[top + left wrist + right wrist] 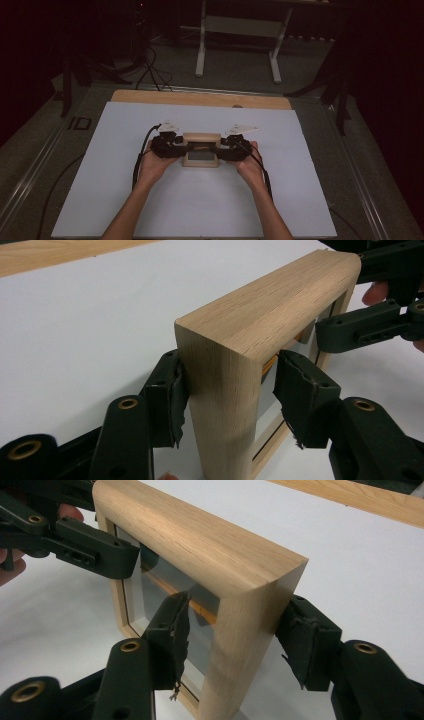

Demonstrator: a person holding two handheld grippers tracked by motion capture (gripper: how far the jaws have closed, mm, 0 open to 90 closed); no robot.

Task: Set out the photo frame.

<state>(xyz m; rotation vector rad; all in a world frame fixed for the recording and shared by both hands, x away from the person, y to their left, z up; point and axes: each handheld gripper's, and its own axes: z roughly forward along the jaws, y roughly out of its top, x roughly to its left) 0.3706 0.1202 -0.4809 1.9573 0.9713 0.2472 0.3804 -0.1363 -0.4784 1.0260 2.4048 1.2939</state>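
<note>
step: two-gripper hold, wooden frame (201,148) upright on white sheet (125,200) | left gripper (227,390) straddles one side post, pads apparently touching | right gripper (232,630) likewise | next: even squeeze before lifting

Bare forearms, two black handheld grippers

Left gripper (176,145) and right gripper (226,147), either side of the wooden frame (201,150), share black jaws, brass-ringed pivot holes, frayed black pads, grey three-cornered top plates and trailing black cables; no sleeves.
</note>
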